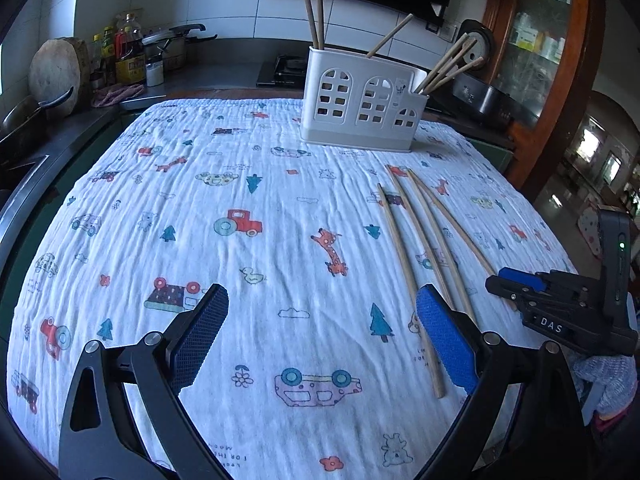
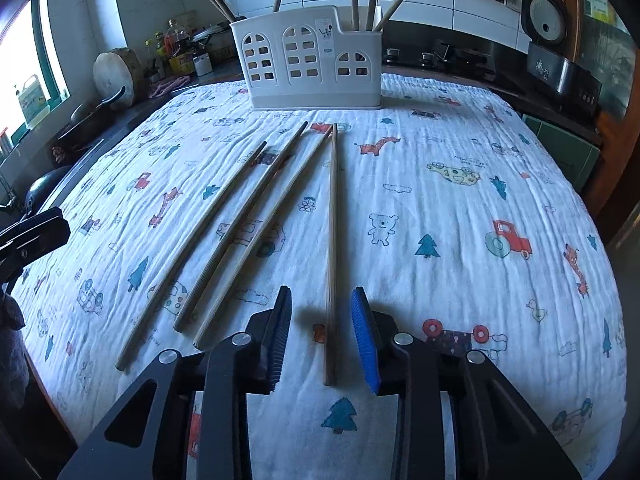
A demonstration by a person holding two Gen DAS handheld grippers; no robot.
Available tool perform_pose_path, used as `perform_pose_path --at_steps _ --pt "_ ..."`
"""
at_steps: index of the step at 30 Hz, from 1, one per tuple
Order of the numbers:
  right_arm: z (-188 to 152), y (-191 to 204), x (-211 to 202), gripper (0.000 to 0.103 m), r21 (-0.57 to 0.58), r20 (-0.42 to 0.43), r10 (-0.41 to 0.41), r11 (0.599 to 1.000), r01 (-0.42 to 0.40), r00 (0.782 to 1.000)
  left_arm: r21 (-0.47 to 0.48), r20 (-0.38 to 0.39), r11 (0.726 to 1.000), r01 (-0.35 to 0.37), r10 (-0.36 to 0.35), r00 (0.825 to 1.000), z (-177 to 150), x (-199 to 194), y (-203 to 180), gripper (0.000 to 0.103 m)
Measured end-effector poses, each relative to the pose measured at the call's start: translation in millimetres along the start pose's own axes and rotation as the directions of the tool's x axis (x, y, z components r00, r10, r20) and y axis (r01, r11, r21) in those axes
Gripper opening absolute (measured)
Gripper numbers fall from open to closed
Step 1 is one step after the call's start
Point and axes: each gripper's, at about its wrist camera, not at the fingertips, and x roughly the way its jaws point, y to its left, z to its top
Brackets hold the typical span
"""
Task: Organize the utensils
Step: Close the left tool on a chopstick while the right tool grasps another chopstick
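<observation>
Right hand-held gripper (image 2: pixel 322 336): jaws narrow, straddling the near end of one wooden chopstick (image 2: pixel 332 240), pads not touching. Left hand-held gripper (image 1: pixel 320 336): wide open, empty. White plastic holder (image 2: pixel 312 60) at 12 o'clock on the bench.

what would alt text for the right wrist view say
The right gripper straddles the rightmost of four chopsticks lying on a cartoon-print cloth, pads not yet touching it. A white holder with more chopsticks stands behind.
</observation>
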Motion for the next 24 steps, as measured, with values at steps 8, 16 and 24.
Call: perform_pose_path --at_steps 8,16,24 --pt "1.9 1.5 4.2 0.019 -0.018 -0.010 -0.038 0.999 0.038 0.999 0.013 -0.030 1.000 0.019 -0.018 0.999 -8.4 6.3 -15.7 0.091" --pt "-0.5 2.9 2.8 0.007 -0.046 -0.001 -0.067 0.997 0.067 0.998 0.003 -0.084 0.998 0.063 -0.063 0.994 -15.9 20.9 -33.3 0.067" --pt "-2.2 -2.6 -3.2 0.007 -0.027 0.015 -0.058 0.998 0.058 0.998 0.008 -0.132 0.991 0.136 -0.134 0.982 -18.0 38.2 -55.4 0.031"
